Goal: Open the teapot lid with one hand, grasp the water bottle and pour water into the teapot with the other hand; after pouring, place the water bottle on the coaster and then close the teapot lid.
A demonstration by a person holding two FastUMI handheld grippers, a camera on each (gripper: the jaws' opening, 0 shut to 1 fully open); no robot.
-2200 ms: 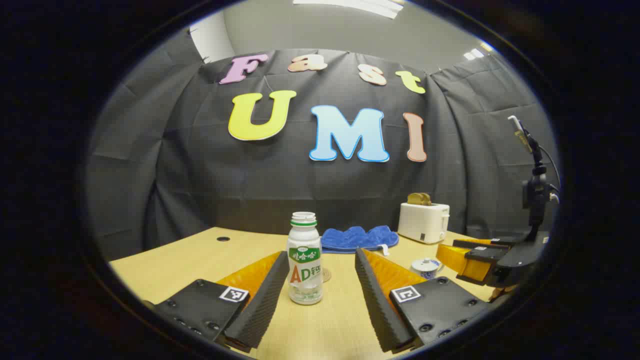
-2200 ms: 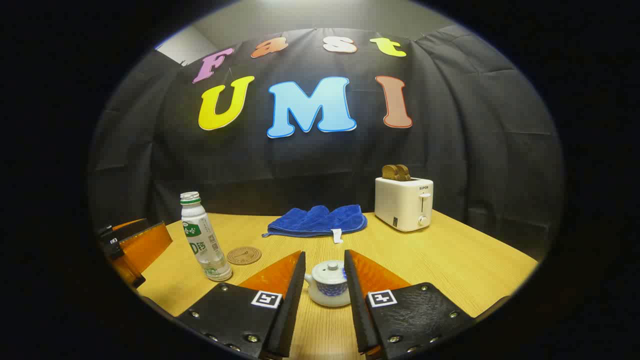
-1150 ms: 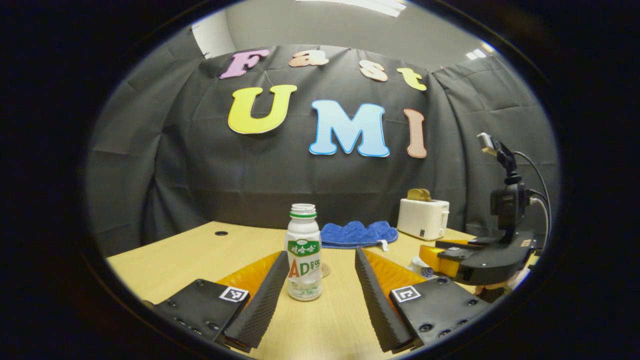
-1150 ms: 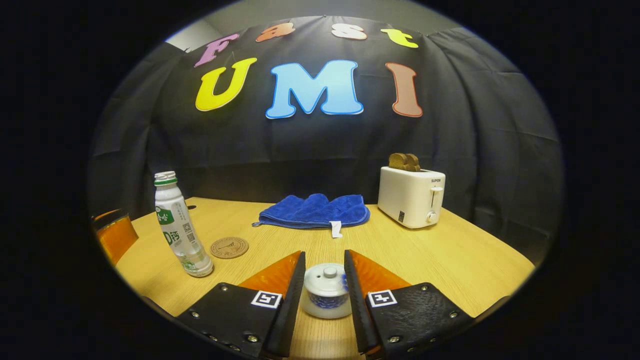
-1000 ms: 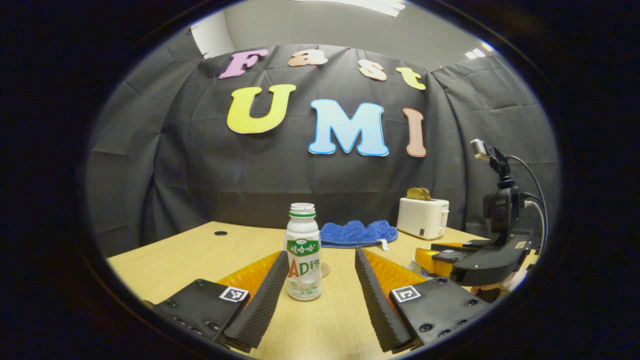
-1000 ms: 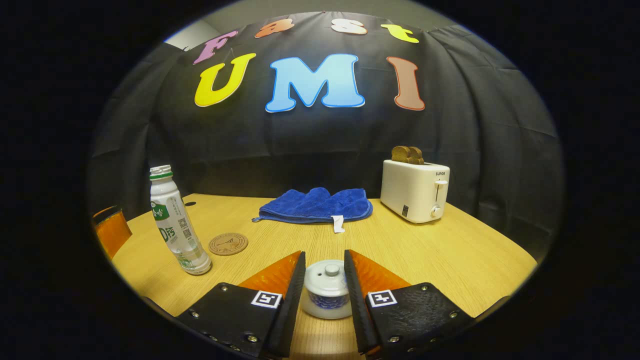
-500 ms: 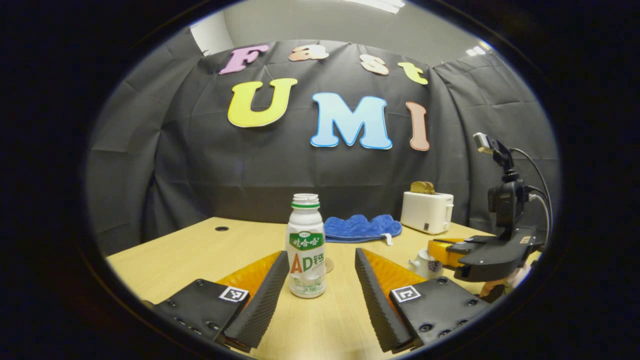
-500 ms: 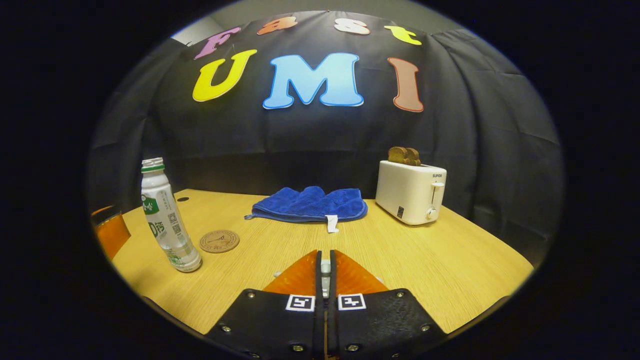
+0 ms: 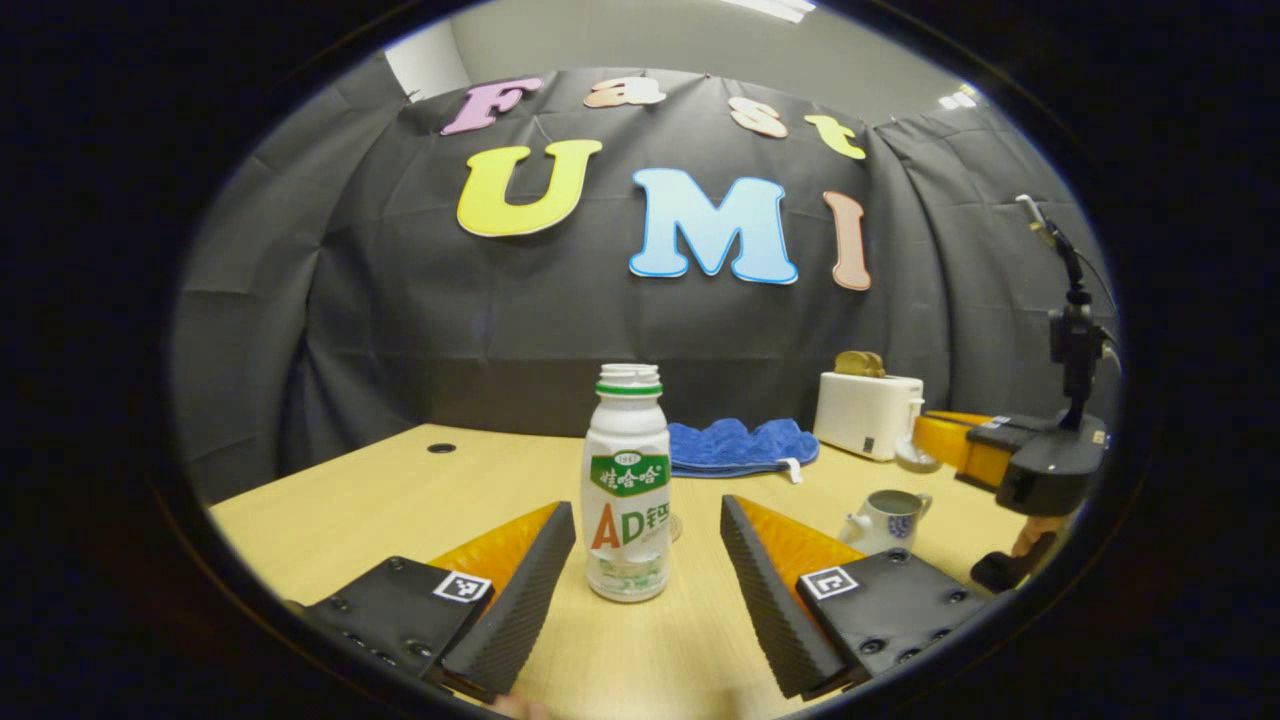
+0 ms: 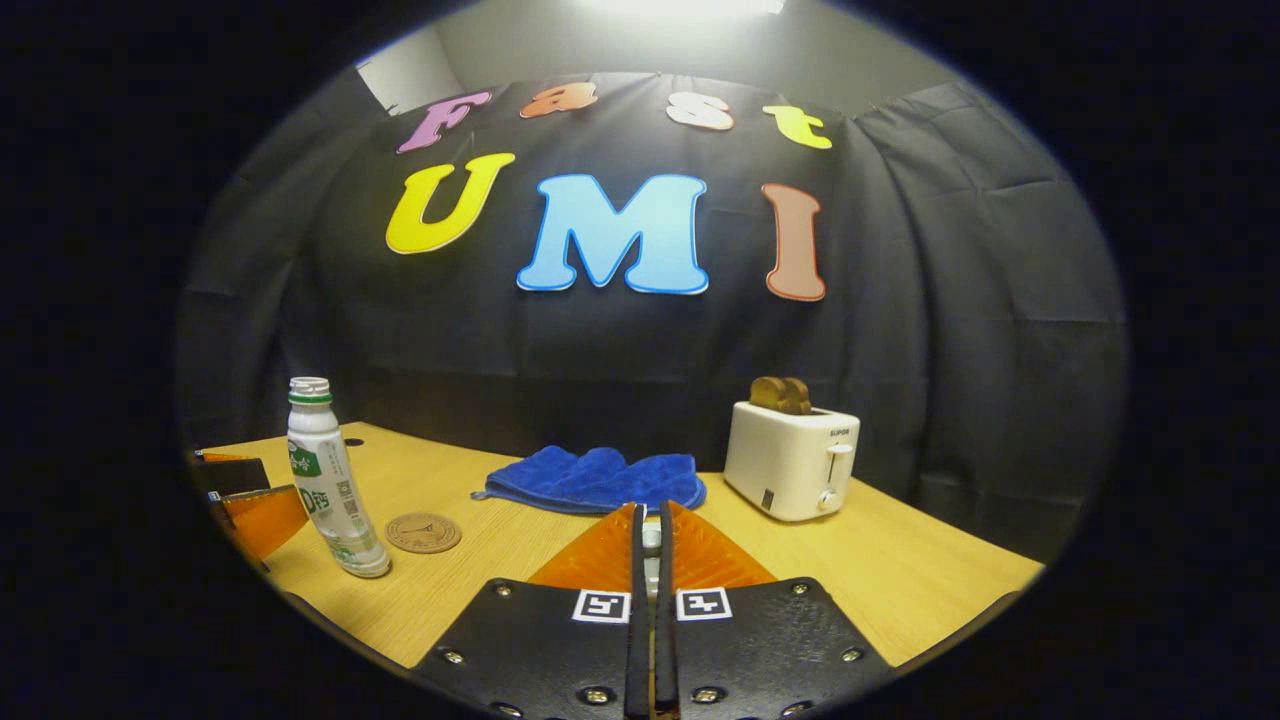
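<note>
Upright, water bottle (image 9: 627,487) between left gripper (image 9: 648,577) fingers

bottle (image 9: 627,487): white, green collar and label
teapot (image 9: 890,517): white, blue pattern
cloth (image 10: 592,479): blue
toaster (image 10: 791,459): white
coaster (image 10: 423,532): brown

Left gripper view: low over the bench (image 9: 400,500), facing the back cloth, bottle (image 9: 627,480) close btwn its fingers. Right gripper view: a bit higher, same heading, bottle (image 10: 328,492) farther off at left. Both share bench, bottle, blue cloth (image 10: 592,480), toaster (image 9: 868,413).
</note>
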